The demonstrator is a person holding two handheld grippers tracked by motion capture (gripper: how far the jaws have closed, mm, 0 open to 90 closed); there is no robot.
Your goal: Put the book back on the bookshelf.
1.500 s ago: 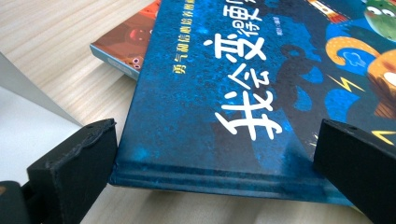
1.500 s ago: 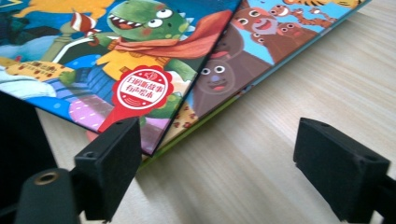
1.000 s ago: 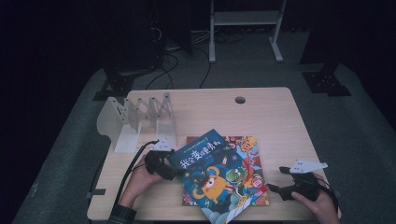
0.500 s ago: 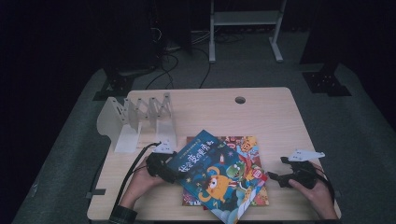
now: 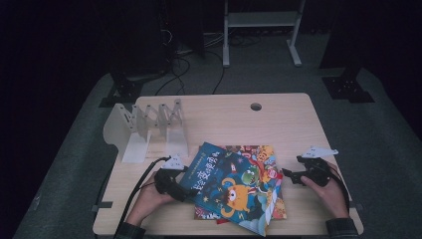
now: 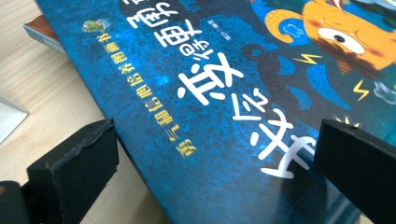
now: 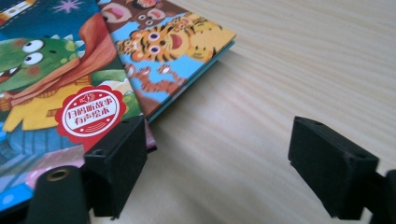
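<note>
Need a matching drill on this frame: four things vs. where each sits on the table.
Things:
1. blue book
2. white rack
3. left gripper
4. right gripper

Places:
A. far left of the table
B. jaws open at the books' right edge
C. on top of the book pile
D. jaws astride the blue book's left edge

Pairs: 1-C, 2-A, 3-D, 4-B

Chinese print is read on two book covers.
On the blue book [image 6: 224, 93], "我会变得更勇敢" is printed large; "扫码听故事 有声绘本" is printed on the dinosaur book's red sticker [image 7: 91, 114].
</note>
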